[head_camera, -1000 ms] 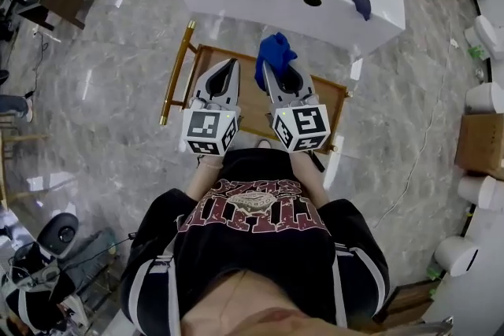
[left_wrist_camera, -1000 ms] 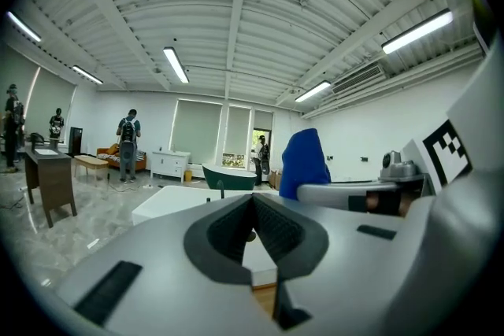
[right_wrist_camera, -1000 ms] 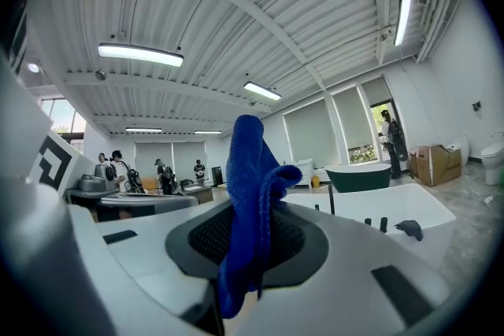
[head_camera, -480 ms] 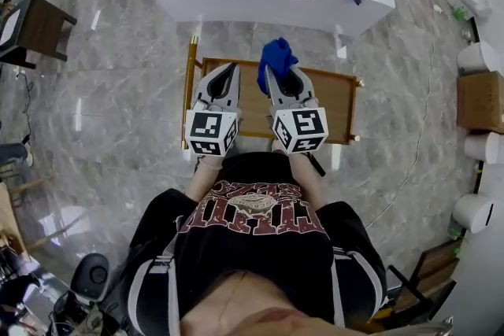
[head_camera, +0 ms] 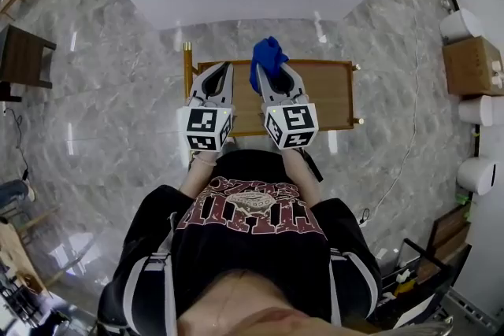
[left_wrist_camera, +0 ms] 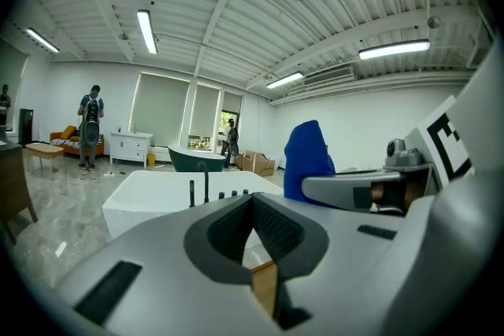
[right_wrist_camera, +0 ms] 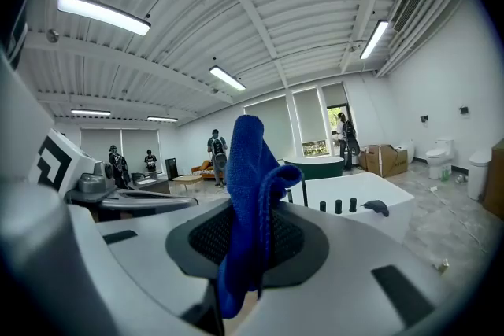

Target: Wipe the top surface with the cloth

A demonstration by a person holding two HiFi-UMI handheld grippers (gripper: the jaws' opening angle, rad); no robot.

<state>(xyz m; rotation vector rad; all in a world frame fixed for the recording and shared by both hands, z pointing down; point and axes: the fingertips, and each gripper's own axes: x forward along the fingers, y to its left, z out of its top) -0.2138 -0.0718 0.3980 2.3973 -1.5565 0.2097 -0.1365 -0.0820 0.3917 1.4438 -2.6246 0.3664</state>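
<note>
The right gripper's [right_wrist_camera: 246, 218] jaws were clamped on the blue cloth [right_wrist_camera: 250, 169], which rose between them in a folded peak. The left gripper's [left_wrist_camera: 253, 199] jaws were closed together with nothing between them. Only the head view showed the wooden table [head_camera: 331, 94] under both grippers, which were held side by side over its left part. Only the gripper views showed the room beyond the white bathtub [left_wrist_camera: 157, 193], with ceiling lights [left_wrist_camera: 146, 29] and distant people [left_wrist_camera: 91, 126].
</note>
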